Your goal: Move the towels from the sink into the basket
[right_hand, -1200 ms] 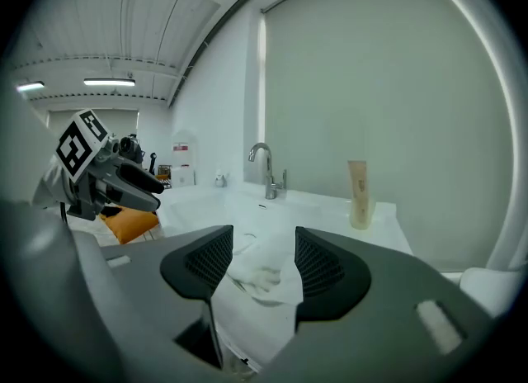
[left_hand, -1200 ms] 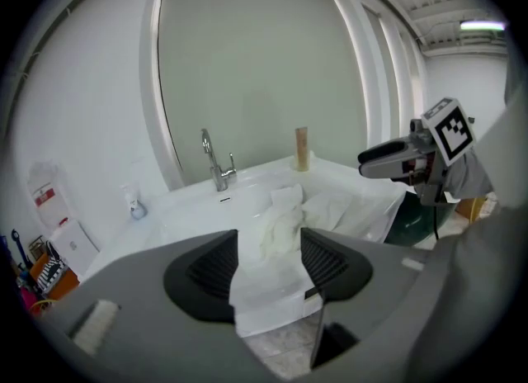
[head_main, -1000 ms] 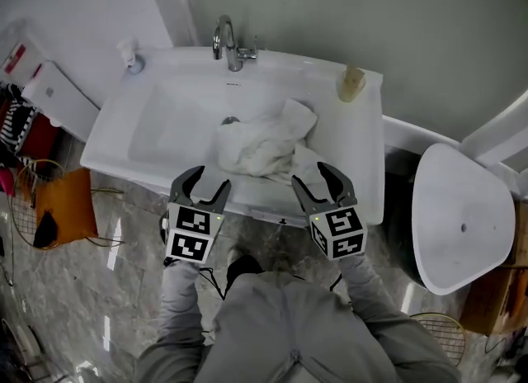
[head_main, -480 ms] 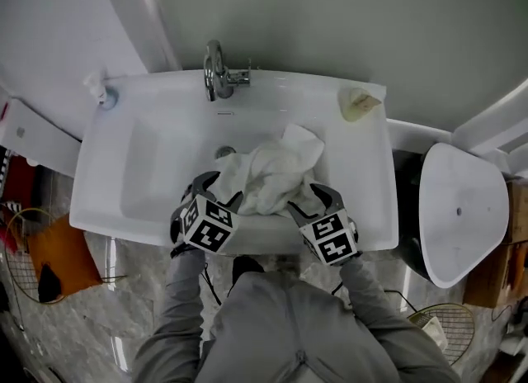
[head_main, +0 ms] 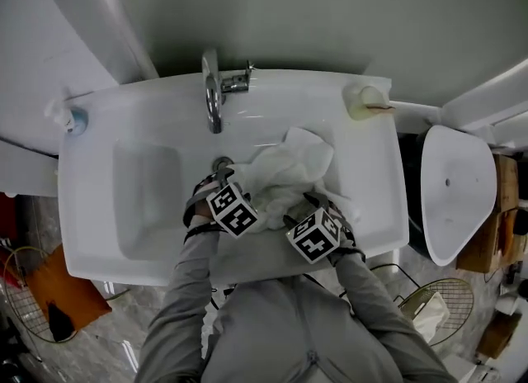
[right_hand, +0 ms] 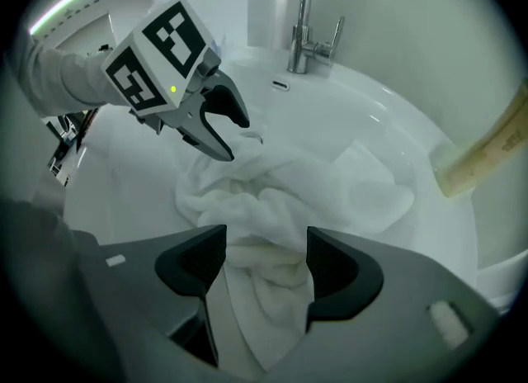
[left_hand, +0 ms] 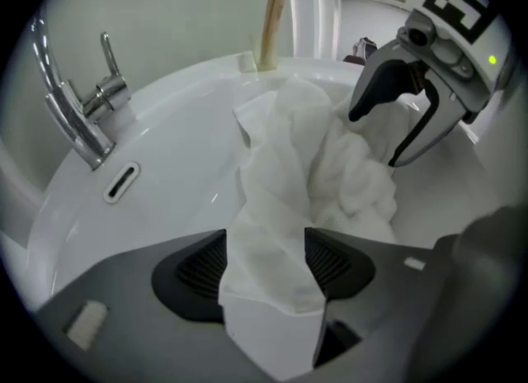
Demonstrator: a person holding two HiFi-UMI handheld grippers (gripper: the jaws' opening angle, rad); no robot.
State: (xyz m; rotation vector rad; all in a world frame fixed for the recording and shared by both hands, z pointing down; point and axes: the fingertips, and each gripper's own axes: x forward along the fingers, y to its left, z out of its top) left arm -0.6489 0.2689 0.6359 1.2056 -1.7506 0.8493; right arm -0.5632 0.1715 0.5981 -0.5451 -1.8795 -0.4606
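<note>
White towels (head_main: 287, 168) lie heaped in the sink (head_main: 148, 177), right of the drain and below the tap (head_main: 213, 99) – how many cannot be told, since the folds run together and the heap's near edge is covered from above by both marker cubes. In the head view the jaw tips of the right gripper (head_main: 323, 208) are lost against the cloth, and the left gripper (head_main: 213, 185) hides part of the drain. A wire basket (head_main: 458, 307) stands on the floor at the lower right, half behind the person's elbow (something pale lies in it, too small to name). A second ago both grippers hung in front of the sink's near rim, over the floor; now they are down inside the basin on the towels, and the jaws of each have just been opening. In the left gripper view the left gripper (left_hand: 266, 262) stands released, a smooth fold running up between its pads; in the right gripper view the right gripper (right_hand: 257, 262) is likewise spread, not clenched, crumpled cloth bunched in the gap. Both point steeply down – grey sleeves reaching over the rim, tips angled toward each other, the left cube rolled aslant.
</note>
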